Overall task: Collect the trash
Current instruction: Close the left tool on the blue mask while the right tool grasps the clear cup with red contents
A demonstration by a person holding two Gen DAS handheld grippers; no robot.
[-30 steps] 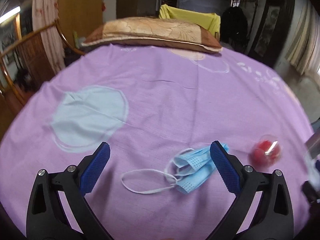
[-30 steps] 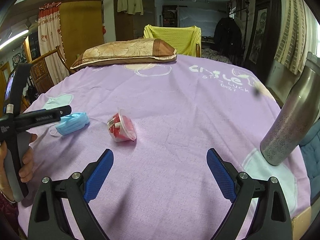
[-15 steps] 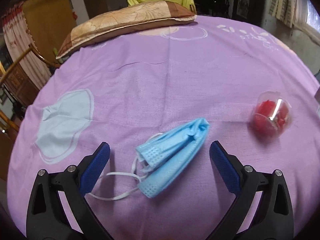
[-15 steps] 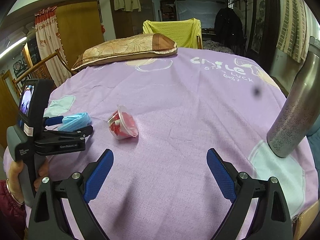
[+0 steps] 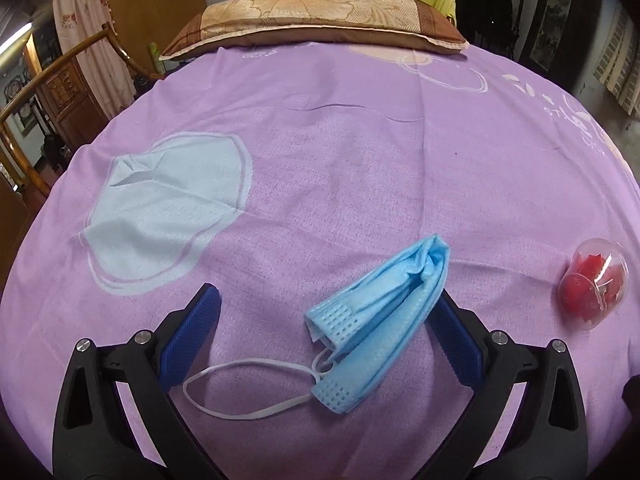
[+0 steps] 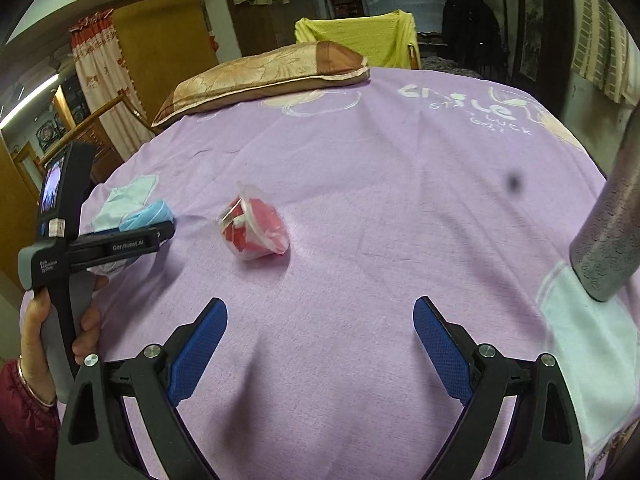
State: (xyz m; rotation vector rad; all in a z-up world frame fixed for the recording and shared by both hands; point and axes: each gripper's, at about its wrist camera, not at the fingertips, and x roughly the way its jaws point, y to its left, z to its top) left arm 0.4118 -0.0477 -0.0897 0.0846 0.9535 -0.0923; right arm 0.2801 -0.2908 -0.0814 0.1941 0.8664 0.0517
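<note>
A crumpled blue face mask (image 5: 380,312) with a white ear loop (image 5: 248,388) lies on the purple sheet (image 5: 320,152). My left gripper (image 5: 326,336) is open around it, the mask lying close against the right pad. Further right rests a clear plastic cup with red scraps inside (image 5: 594,284). In the right wrist view the same cup (image 6: 254,226) lies on its side, well ahead and left of my open right gripper (image 6: 320,348), which holds nothing. The left gripper (image 6: 124,240), held by a hand, shows at the left with the mask (image 6: 146,216) partly hidden behind it.
A tall grey metal bottle (image 6: 612,224) stands at the right edge. A brown-gold pillow (image 5: 316,20) lies at the far end of the sheet. A wooden chair (image 5: 52,92) stands off to the left, a yellow-draped chair (image 6: 356,36) behind the pillow.
The left gripper has moved forward and lower, so the mask now lies between its pads, nearer the right one. The right gripper has come closer to the cup. Both stay open.
</note>
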